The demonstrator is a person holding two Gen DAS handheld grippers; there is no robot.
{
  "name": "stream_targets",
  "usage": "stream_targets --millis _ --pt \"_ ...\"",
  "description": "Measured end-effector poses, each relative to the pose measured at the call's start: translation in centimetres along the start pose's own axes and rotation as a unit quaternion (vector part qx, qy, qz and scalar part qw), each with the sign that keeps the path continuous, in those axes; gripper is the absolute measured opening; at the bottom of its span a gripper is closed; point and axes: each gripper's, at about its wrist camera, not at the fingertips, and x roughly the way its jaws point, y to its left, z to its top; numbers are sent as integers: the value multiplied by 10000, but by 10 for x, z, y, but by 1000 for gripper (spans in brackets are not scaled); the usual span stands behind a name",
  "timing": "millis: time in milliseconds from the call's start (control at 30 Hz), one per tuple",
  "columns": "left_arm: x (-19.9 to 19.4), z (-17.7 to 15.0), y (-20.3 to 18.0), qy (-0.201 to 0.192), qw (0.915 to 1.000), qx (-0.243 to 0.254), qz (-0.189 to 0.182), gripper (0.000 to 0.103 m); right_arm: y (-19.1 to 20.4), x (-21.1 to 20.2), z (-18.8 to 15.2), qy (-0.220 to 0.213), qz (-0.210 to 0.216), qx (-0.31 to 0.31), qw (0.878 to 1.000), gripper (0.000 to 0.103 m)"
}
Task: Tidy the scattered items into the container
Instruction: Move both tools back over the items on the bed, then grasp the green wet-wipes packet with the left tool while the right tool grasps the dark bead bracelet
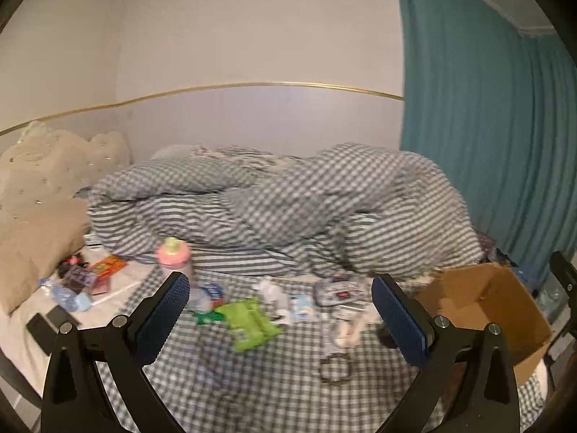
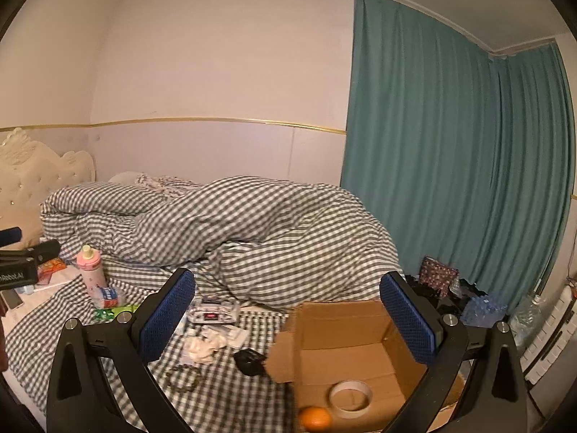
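My left gripper point(image 1: 281, 279) is open wide and holds nothing. It hovers over the checked bed cover, where a green packet point(image 1: 249, 319), a pink bottle point(image 1: 173, 256), a tissue pack point(image 1: 303, 310), a patterned pouch point(image 1: 335, 290) and a dark bracelet point(image 1: 335, 366) lie scattered. The open cardboard box point(image 1: 479, 288) sits to its right. My right gripper point(image 2: 288, 278) is also open and holds nothing. It hangs above the box point(image 2: 342, 319), which holds a tape roll point(image 2: 349, 398) and an orange point(image 2: 315, 418). A black object point(image 2: 249, 361) and crumpled white cloth point(image 2: 202, 348) lie just left of the box.
A bunched checked duvet point(image 2: 234, 223) fills the back of the bed. A teal curtain point(image 2: 450, 162) hangs on the right, with clutter and water bottles point(image 2: 483, 308) below it. A beige pillow point(image 1: 39, 223), a clear bottle point(image 1: 61, 294), an orange packet point(image 1: 108, 265) and phones point(image 1: 47, 321) lie at far left.
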Motion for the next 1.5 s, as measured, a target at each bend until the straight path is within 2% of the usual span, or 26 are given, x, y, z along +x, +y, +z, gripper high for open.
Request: stream_targets --millis 267,500,733,1067,1233,1500 --pt "-3 -4 63 -78 9985 -210 504 103 45 10 1 63 223 -207 9995 103" --pt "14 -16 106 140 9952 -313 921 103 68 27 -2 166 328 -319 9988 103" --pt "37 -23 126 312 9955 -261 851 103 86 56 -12 393 390 -363 9978 103" --pt "113 -50 134 763 9963 145 356 103 101 113 -42 984 584 -527 9920 103" --pt "157 -70 129 1127 9933 214 155 103 110 146 -65 1364 657 -598 9867 103" --pt "222 -103 107 1498 9886 133 112 103 126 192 -112 1876 803 -814 9756 103"
